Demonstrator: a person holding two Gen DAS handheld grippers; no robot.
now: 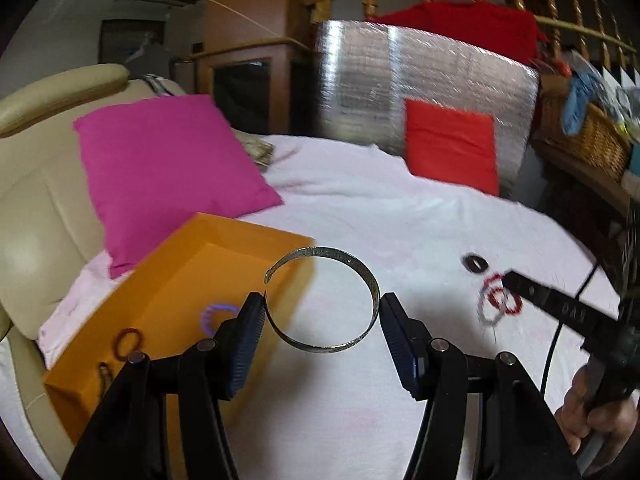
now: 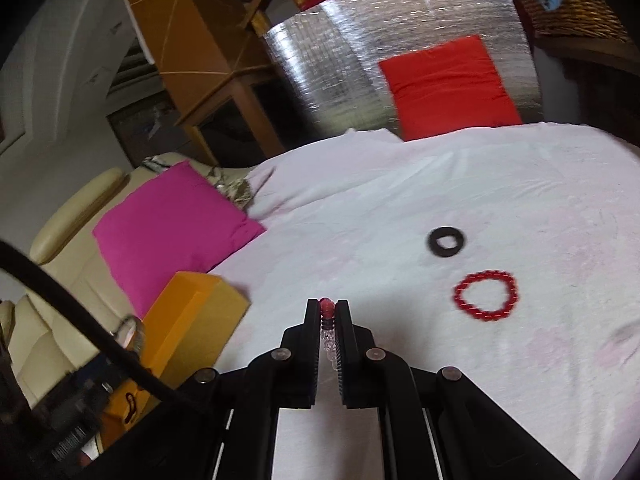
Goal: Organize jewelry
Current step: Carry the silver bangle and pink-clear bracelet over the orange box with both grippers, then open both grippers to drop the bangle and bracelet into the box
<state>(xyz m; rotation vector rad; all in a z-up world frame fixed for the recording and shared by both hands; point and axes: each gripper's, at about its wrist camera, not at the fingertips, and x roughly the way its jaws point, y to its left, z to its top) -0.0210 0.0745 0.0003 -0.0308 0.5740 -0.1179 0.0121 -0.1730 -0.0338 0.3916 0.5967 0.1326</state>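
So the left tool (image 1: 322, 306) is pinching a silver cuff bangle (image 1: 324, 300) across its width, one pad on each side; the bangle sits close to flat between the fingers, its open face tipped up toward the camera, and the gap in the band points to about 9 o'clock in the left wrist view, right beside the left pad; it's a thin metal band with a fine engraved pattern along the outside, a bit tarnished looking; it hangs above the white cloth of the table (image 1: 400, 220), just at the edge of the orange box (image 1: 192, 264) at 9 o'clock.

The box is open and already has some bits in it: a purple beaded ring (image 1: 216, 316), a brownish one (image 1: 128, 342) and a small metal piece I can't make out.

The right tool (image 2: 328, 316) is pressed together on a beaded bracelet (image 2: 326, 310); red beads show at the tips and clear ones further back between the pads, so its long axis runs along the fingers, toward 12 o'clock; in the left wrist view it dangles blurry from the tip.

On the cloth at about 2 o'clock of the right tool lies a red bead bracelet (image 2: 486, 296) in a loose circle; a black ring (image 2: 446, 242) sits just beyond it, apart; a pink cushion (image 1: 160, 176) leans at the box's far side.
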